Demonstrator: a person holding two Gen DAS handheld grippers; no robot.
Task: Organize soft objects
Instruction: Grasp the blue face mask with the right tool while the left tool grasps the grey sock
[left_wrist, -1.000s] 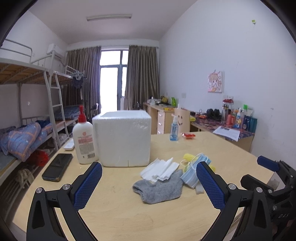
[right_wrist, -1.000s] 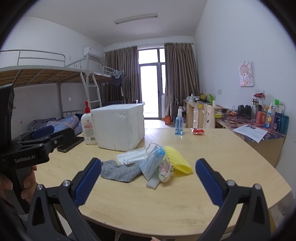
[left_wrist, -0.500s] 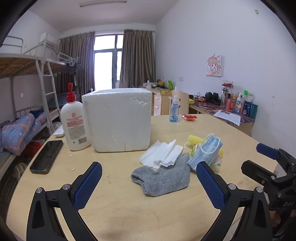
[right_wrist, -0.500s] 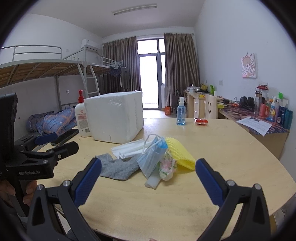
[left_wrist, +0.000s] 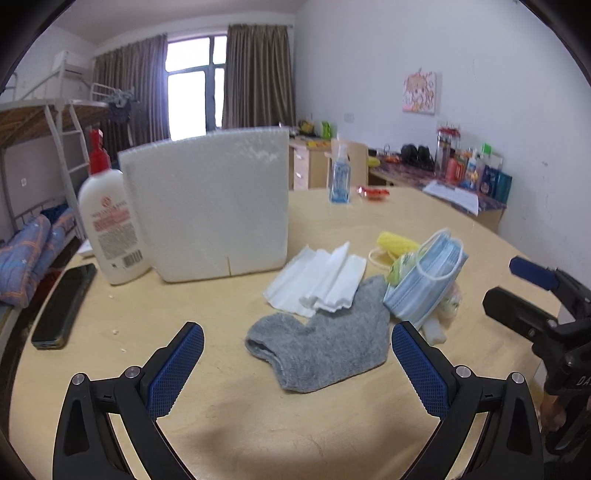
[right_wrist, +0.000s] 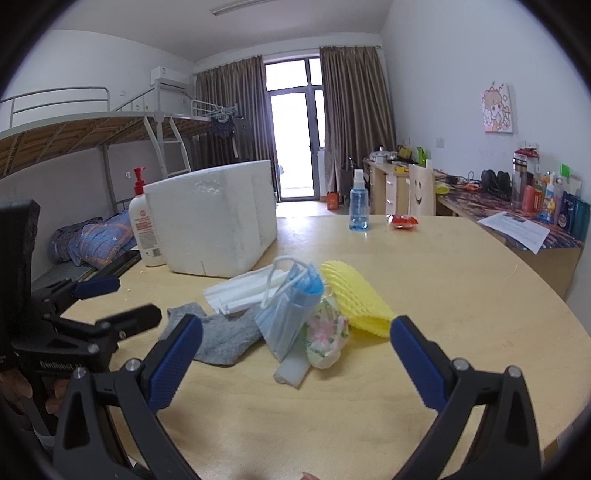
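Observation:
A grey sock (left_wrist: 325, 347) (right_wrist: 225, 338) lies flat on the round wooden table (left_wrist: 258, 424). Behind it sit folded white tissues (left_wrist: 319, 282) (right_wrist: 240, 291), a stack of blue face masks (left_wrist: 424, 284) (right_wrist: 291, 314), a yellow foam net (right_wrist: 354, 299) (left_wrist: 397, 243) and a small floral packet (right_wrist: 325, 336). My left gripper (left_wrist: 295, 365) hovers open just in front of the sock. Over the masks and packet, slightly nearer me, my right gripper (right_wrist: 295, 363) is open and holds nothing.
A white foam box (left_wrist: 210, 203) (right_wrist: 218, 225) stands behind the pile, with a lotion bottle (left_wrist: 109, 221) and a black phone (left_wrist: 62, 306) to its left. A blue spray bottle (right_wrist: 358, 205) and a red wrapper (right_wrist: 404, 220) sit further back. Bunk beds fill the left side.
Both grippers have moved forward and lower toward the pile; the sock, masks and foam box look larger. Both stay open.

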